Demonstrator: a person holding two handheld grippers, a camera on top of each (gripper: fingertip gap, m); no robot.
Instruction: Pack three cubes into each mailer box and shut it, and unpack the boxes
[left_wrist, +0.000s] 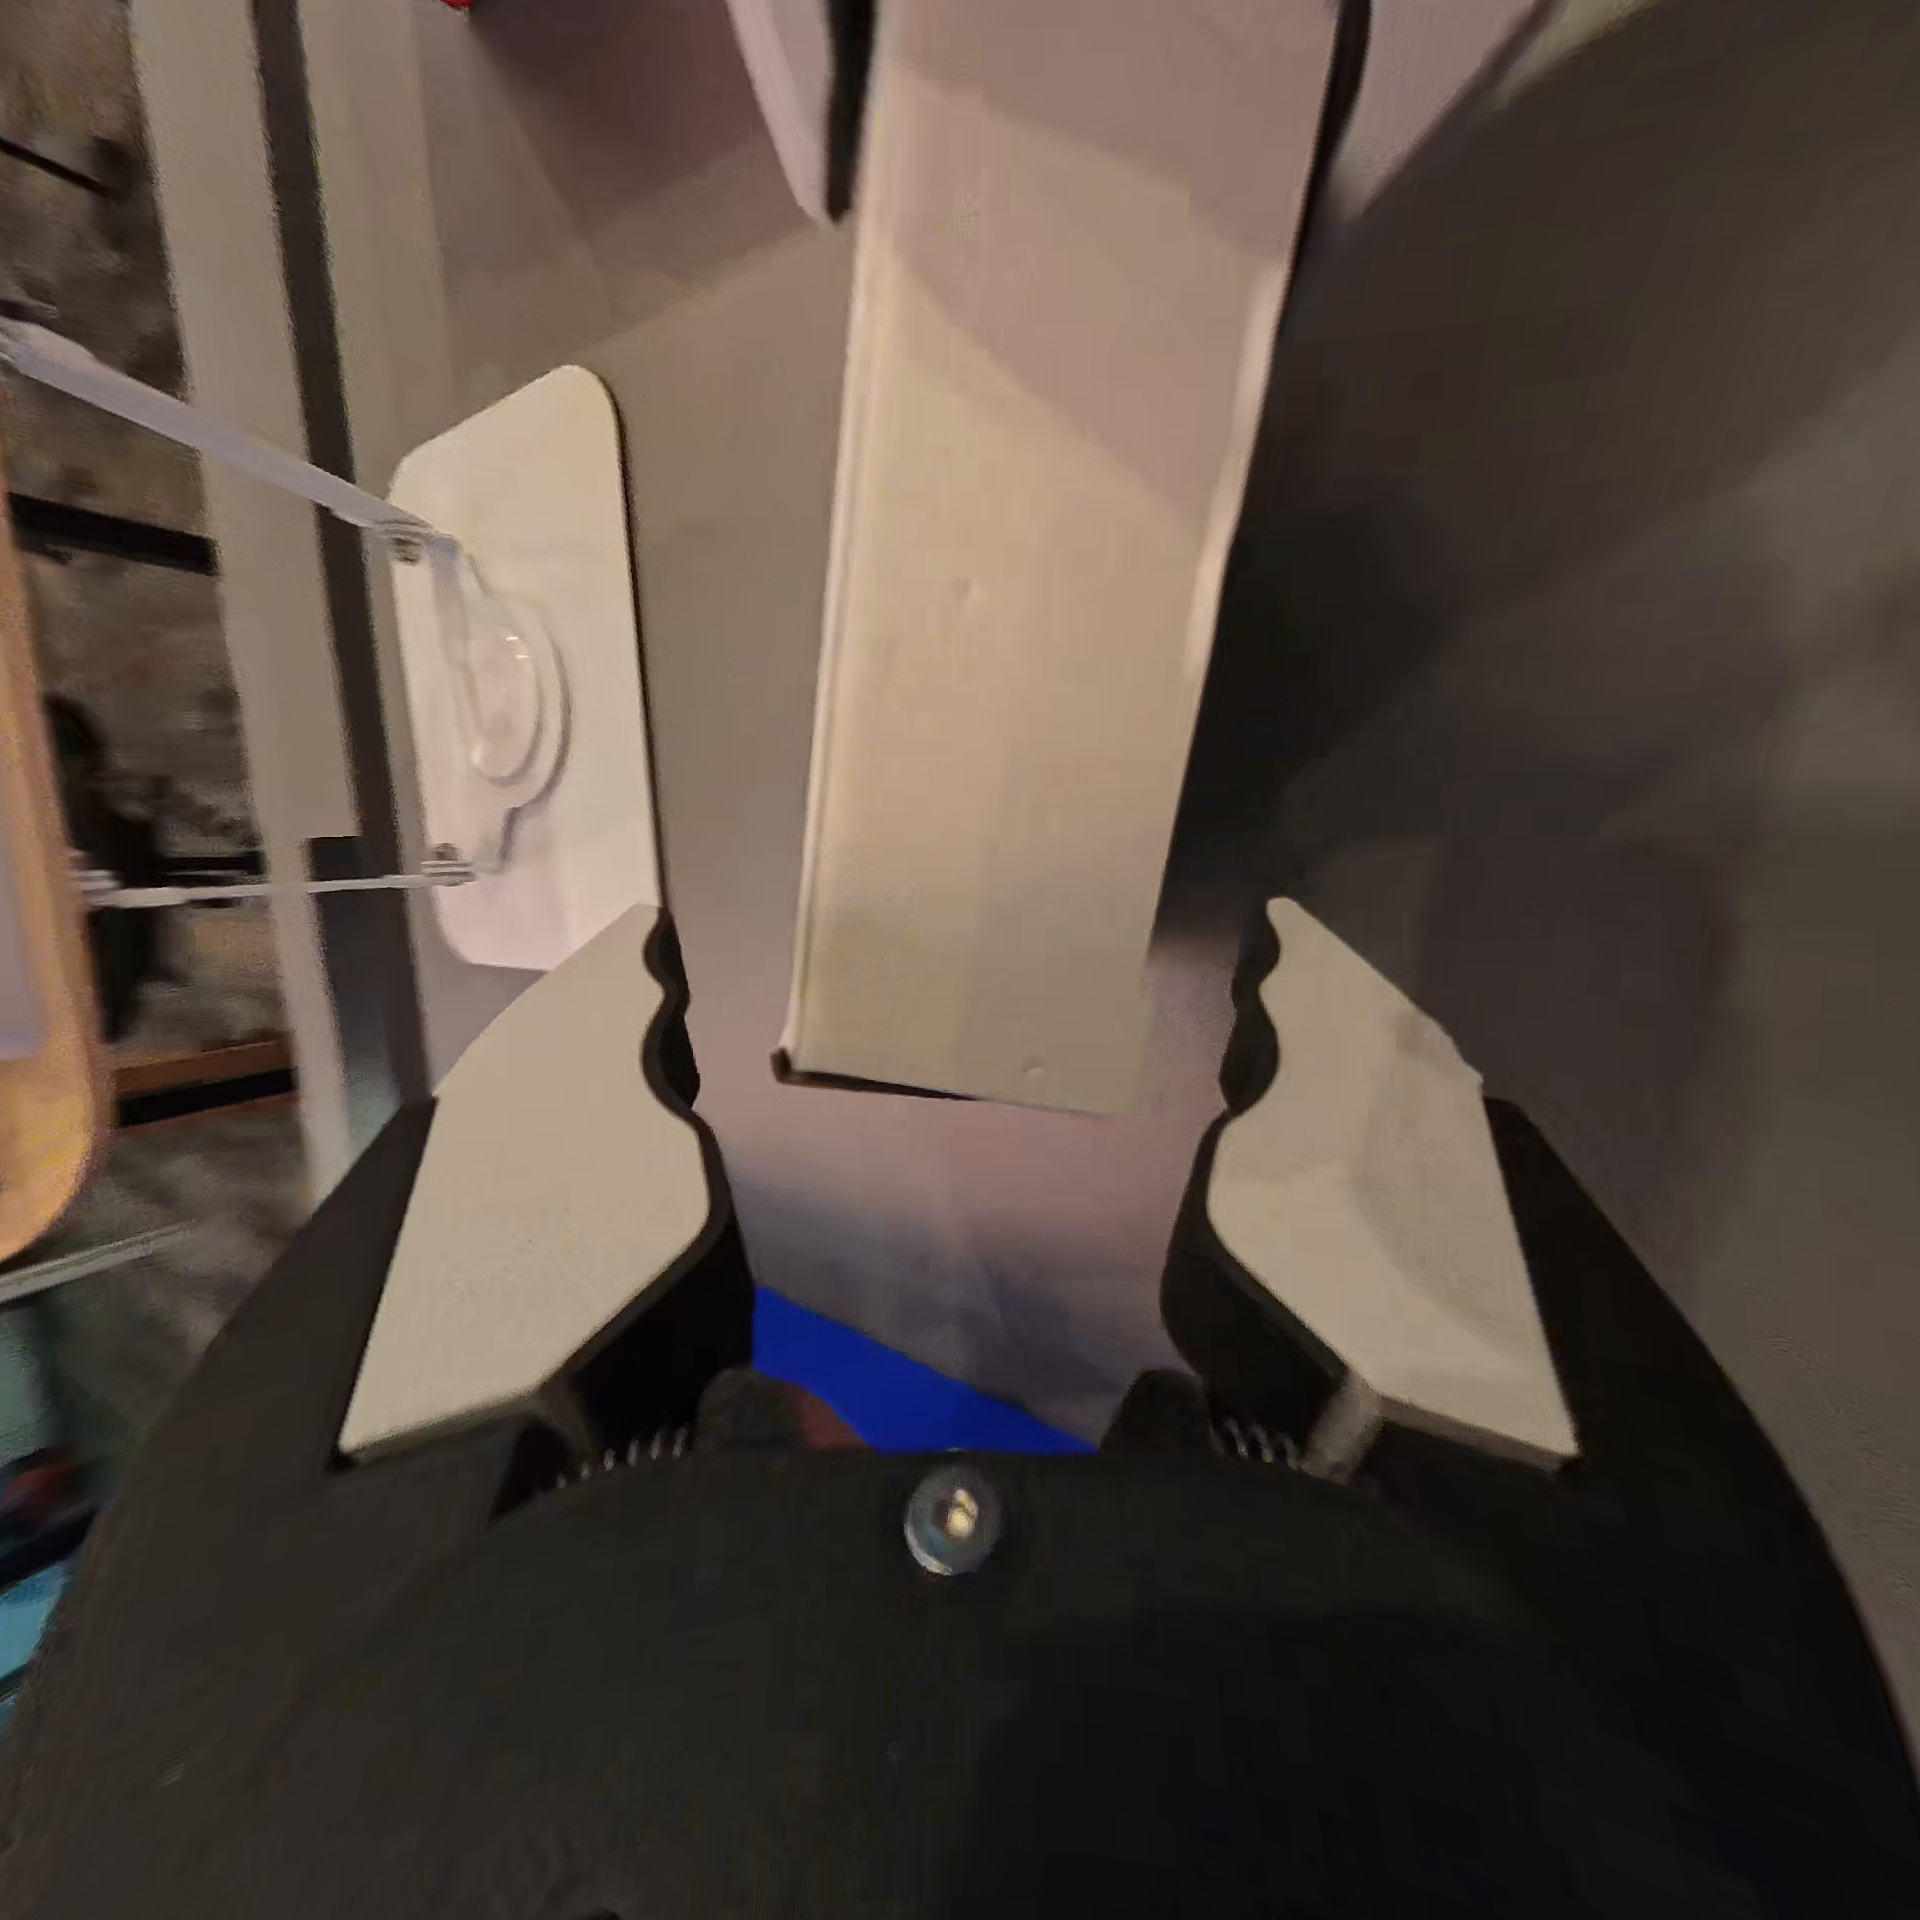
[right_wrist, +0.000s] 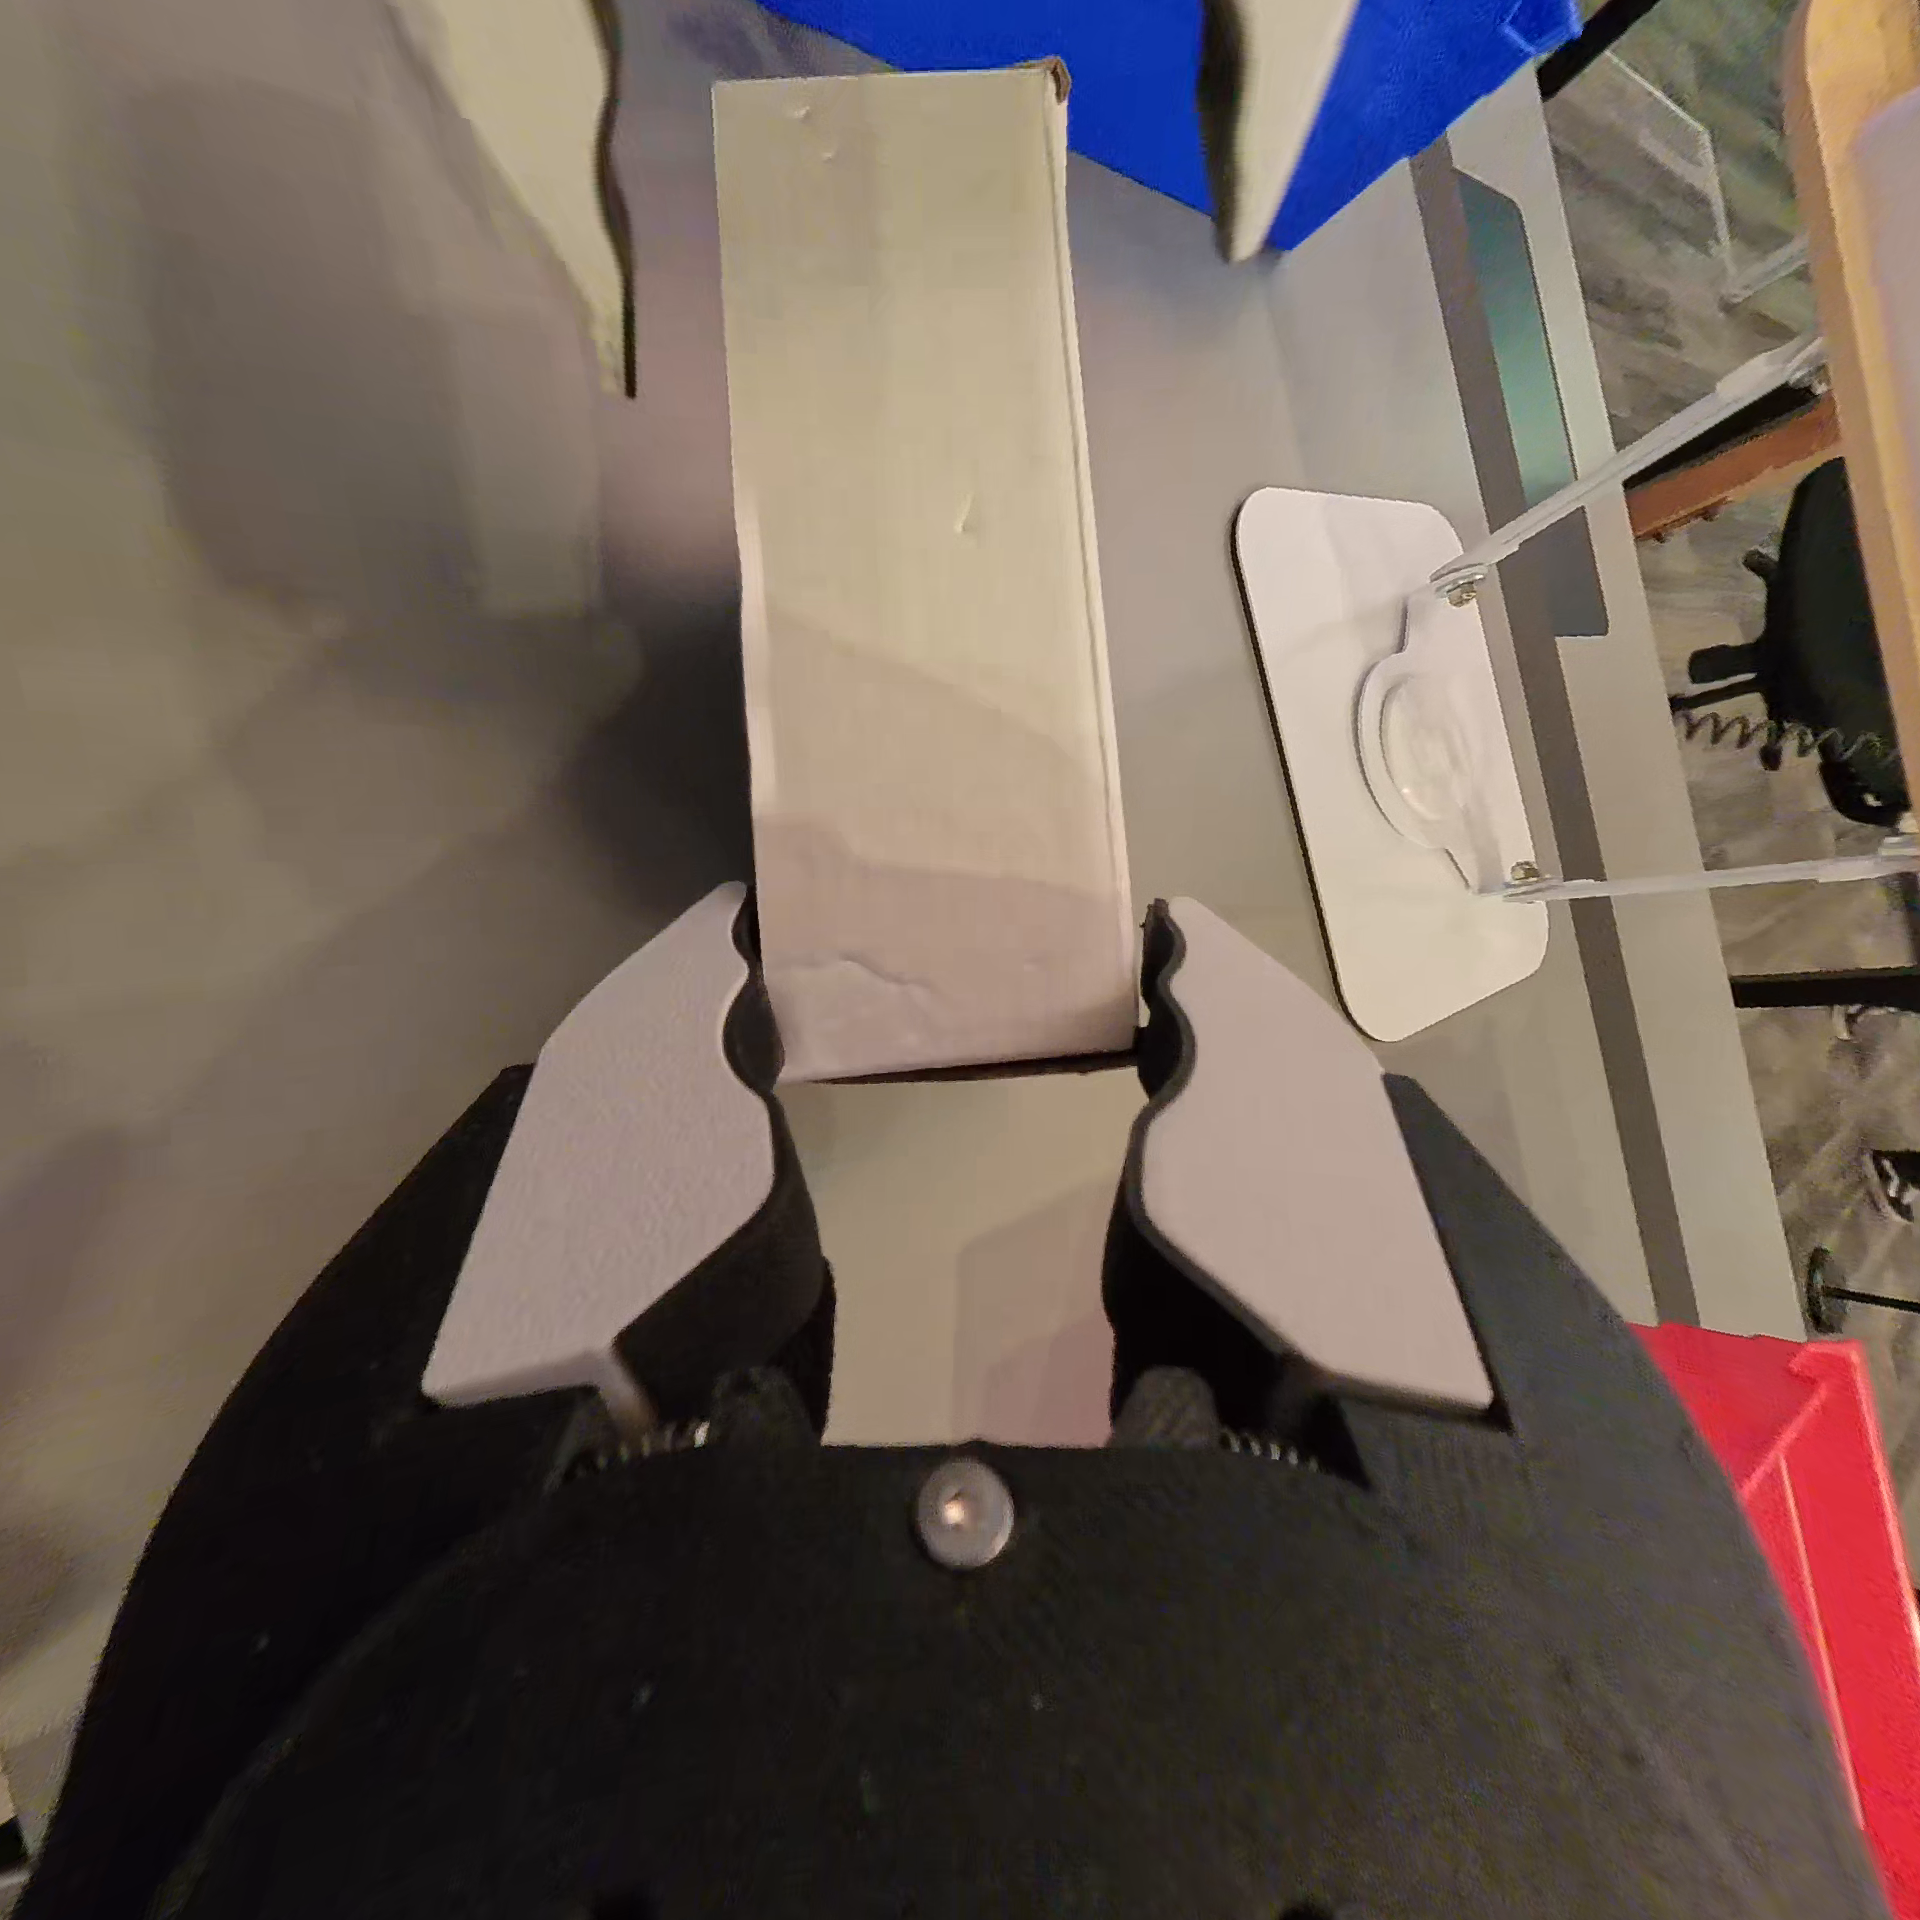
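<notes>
Your right claw (right_wrist: 948, 971) is pinching the near end of the white box (right_wrist: 914, 540); your left claw (left_wrist: 966, 997) sits spread wide at its far end, not touching.

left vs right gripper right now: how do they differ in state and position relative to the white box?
The right gripper is shut on the near end of the white box, fingers pressed to both sides; the left gripper is open with a wide gap. The right gripper touches the box; the left gripper sits just short of the far end, touching nothing. Both have pale fingers on black bodies and line up with the box's length from opposite ends.
</notes>
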